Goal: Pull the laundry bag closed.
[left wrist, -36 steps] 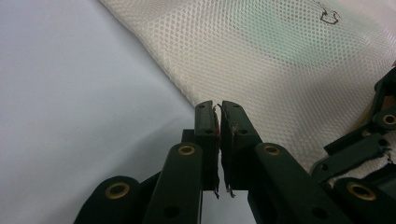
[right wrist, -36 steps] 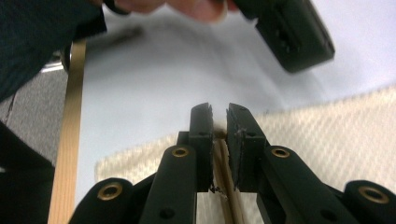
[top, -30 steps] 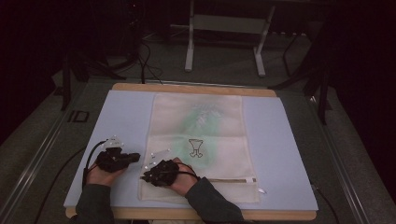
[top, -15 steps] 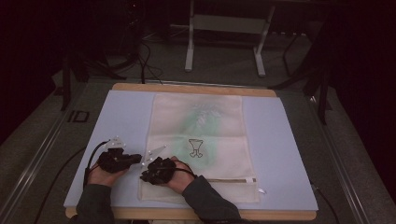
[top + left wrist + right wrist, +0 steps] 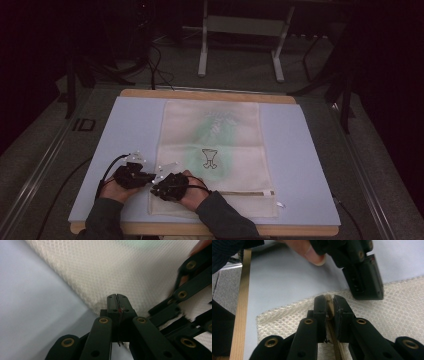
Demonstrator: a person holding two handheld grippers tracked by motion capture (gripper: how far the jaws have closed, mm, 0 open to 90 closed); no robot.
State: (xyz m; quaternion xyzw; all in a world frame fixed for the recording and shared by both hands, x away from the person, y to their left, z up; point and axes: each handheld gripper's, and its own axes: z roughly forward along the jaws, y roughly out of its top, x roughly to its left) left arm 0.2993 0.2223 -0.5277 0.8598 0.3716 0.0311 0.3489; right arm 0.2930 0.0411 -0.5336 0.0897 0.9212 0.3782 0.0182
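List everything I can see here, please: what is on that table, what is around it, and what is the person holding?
Cream mesh zip bag with a green patch and a small dark printed figure: one, lying flat mid-table.
Tan zipper: one, along the bag's near end.
Pale blue mat: one, covering the tabletop.
Light wooden table: one, its edge showing beyond the mat.
Grey metal stand: one, on the floor behind the table.
Left tongs: black, shut on the bag's left edge.
Right tongs: black, shut on the zipper at the bag's near left corner.
Dark sleeves: two, at the near edge.
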